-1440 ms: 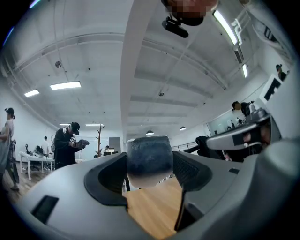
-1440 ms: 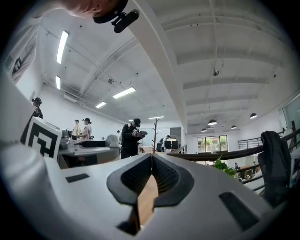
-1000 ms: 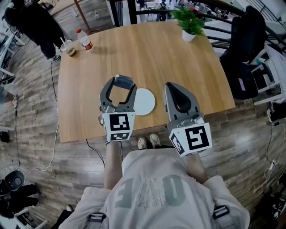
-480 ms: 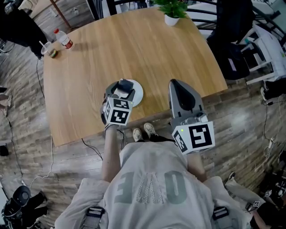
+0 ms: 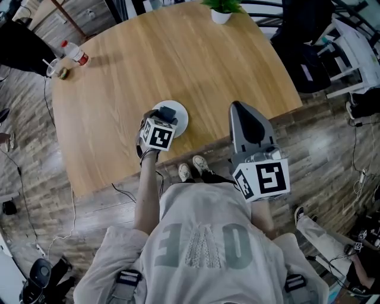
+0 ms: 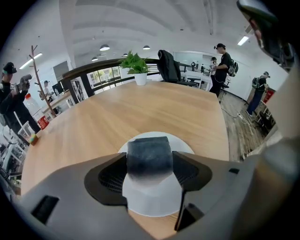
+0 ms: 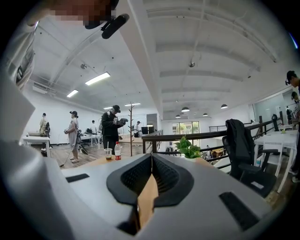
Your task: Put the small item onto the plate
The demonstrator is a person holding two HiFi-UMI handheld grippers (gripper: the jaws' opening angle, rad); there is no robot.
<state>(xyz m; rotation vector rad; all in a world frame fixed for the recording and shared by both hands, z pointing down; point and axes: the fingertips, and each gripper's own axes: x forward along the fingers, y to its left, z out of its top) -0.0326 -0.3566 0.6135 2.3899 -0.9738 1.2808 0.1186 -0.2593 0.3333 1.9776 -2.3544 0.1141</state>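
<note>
A small dark grey block (image 6: 150, 157) is clamped between the jaws of my left gripper (image 6: 150, 165). It hangs over the round white plate (image 6: 185, 146). I cannot tell whether the block touches the plate. In the head view the left gripper (image 5: 165, 114) sits over the plate (image 5: 181, 119) near the table's front edge, with the block (image 5: 167, 110) at its tip. My right gripper (image 5: 241, 109) is shut on nothing and held over the table's front right edge. The right gripper view shows its jaws pressed together (image 7: 151, 161).
The round wooden table (image 5: 178, 53) carries a potted plant (image 5: 221, 12) at the far side. A bottle (image 5: 76, 54) and a cup (image 5: 54, 68) stand at the far left. A chair with a dark jacket (image 5: 309, 35) stands to the right. People stand around the room.
My left gripper has carried the block to the right, from beside the plate to over it. The right gripper has stayed shut and has hardly moved.
</note>
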